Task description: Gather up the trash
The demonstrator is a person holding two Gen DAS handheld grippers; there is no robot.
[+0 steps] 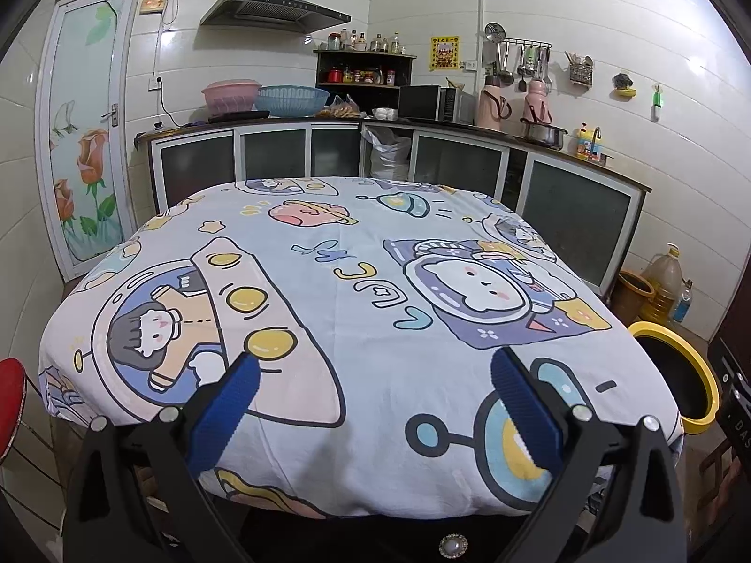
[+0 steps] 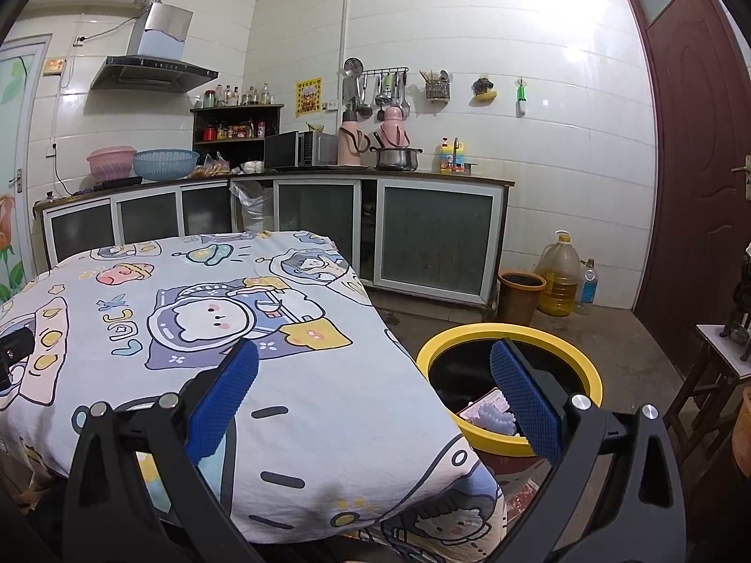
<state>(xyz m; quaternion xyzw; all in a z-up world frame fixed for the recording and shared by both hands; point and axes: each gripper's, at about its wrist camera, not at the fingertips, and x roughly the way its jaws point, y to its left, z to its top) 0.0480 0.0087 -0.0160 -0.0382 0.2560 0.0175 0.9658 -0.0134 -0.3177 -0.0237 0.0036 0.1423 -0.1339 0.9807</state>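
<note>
I see both grippers hanging with their blue ribbed fingers spread wide and nothing between them. My left gripper (image 1: 373, 377) sits over the near edge of the tabletop (image 1: 356, 328), draped in a pale cartoon-print cloth that shows no litter I can make out. The round black bin with the yellow rim (image 2: 509, 389) stands on the floor just off the table's right corner, and my right gripper (image 2: 373, 375) is plainly the nearer one, its outer finger over the bin's mouth. Crumpled wrappers (image 2: 488, 415) already lie inside, so I judge collecting largely done.

Both wrist views low, sharing table (image 1: 356, 281)
</note>
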